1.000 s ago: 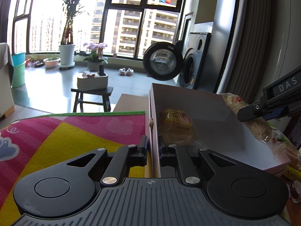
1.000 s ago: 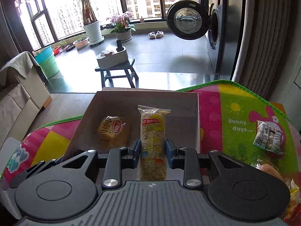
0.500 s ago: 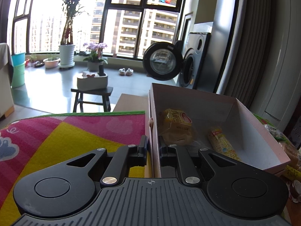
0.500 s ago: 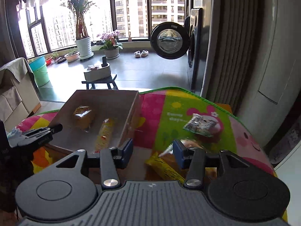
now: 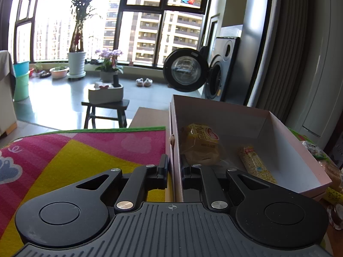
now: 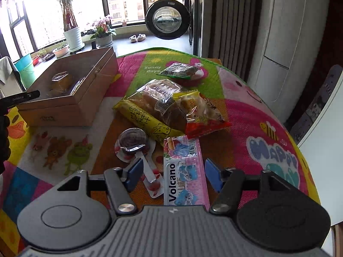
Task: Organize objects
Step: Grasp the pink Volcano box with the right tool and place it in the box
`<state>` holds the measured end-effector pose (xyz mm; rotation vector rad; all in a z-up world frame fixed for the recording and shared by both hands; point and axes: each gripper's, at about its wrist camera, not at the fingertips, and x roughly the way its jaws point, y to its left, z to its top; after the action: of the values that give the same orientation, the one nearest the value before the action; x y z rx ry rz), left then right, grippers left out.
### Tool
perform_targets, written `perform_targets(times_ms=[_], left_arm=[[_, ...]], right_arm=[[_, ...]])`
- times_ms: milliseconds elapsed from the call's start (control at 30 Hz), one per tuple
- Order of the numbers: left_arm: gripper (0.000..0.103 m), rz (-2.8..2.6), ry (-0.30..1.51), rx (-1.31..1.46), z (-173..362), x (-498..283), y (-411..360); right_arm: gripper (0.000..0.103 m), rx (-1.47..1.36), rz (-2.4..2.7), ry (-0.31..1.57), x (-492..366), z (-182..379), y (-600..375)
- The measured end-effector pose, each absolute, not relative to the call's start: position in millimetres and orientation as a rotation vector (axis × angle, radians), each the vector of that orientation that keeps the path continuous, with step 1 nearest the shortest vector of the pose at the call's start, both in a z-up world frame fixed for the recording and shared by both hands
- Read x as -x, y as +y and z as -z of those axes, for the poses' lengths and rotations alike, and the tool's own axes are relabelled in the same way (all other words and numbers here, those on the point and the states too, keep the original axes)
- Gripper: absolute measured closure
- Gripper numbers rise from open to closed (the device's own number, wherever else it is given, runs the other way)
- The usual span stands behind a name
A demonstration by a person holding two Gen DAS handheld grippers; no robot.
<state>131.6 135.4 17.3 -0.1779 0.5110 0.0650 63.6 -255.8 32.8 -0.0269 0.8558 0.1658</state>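
Observation:
My left gripper [image 5: 174,168] is shut on the near wall of the open cardboard box [image 5: 304,165]. Inside lie a yellow bun packet [image 5: 201,143] and a long noodle-snack packet [image 5: 255,165]. My right gripper [image 6: 174,174] is open, low over the table, its blue pads [image 6: 134,172] on either side of a pink Volcano snack packet [image 6: 184,171]. The box [image 6: 64,102] shows at the left in the right wrist view. A pile of snacks lies beyond the right gripper: a bread loaf [image 6: 163,98], a yellow stick packet [image 6: 148,120], a red-edged packet [image 6: 201,113], a jelly cup with spoon [image 6: 133,144].
A green-edged packet [image 6: 182,71] lies further back on the colourful cartoon mat [image 6: 268,128]. A white chair back [image 6: 321,150] stands at the right table edge. Beyond the table are a stool [image 5: 105,109], plant pots and a washing machine [image 5: 186,72] with its door open.
The right gripper let go of the noodle-snack packet in the box, then swung right and down to the loose snack pile, opening wide. The left gripper stayed shut on the box wall.

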Motion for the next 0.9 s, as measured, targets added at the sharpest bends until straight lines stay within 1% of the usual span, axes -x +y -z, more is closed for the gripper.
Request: perform_targets(times_ms=[200,367,533,567,600,633,667,700,800,900], left_arm=[[0.090,-0.065,0.511,0.178,-17,-132,135],[0.090,-0.065,0.511,0.178,-17,-132,135],[0.090,-0.065,0.511,0.178,-17,-132,135],[0.090,-0.065,0.511,0.178,-17,-132,135],[0.090,-0.065,0.511,0.178,-17,-132,136],[0.090,-0.065,0.511,0.178,-17,-132,136],[0.090,-0.065,0.511,0.179,-17,-132,135],[0.090,-0.065,0.511,0.179,-17,-132,136],[0.090,-0.065,0.511,0.179,-18,-131,135],[0.090,-0.065,0.511,0.179,-18,-131,135]], right_arm=[[0.035,0.055,-0.152,0.866,-71,-23,-250],[0.035,0.056,-0.152,0.869,-70,-23,-254],[0.035,0.044,-0.116,0.904,-77,-14,-264],[0.037,0.036,-0.116,0.918,-78,-12,-265],[0.045,0.034,-0.121,0.932,-77,-11,-265],[0.050,0.038,-0.129,0.940,-75,-12,-264],[0.058,0.047,-0.137,0.949,-72,-14,-261],[0.060,0.065,-0.138,0.962,-67,-16,-258],[0.060,0.130,-0.147,0.996,-51,-24,-245],[0.060,0.167,-0.189,0.990,-34,-44,-229]])
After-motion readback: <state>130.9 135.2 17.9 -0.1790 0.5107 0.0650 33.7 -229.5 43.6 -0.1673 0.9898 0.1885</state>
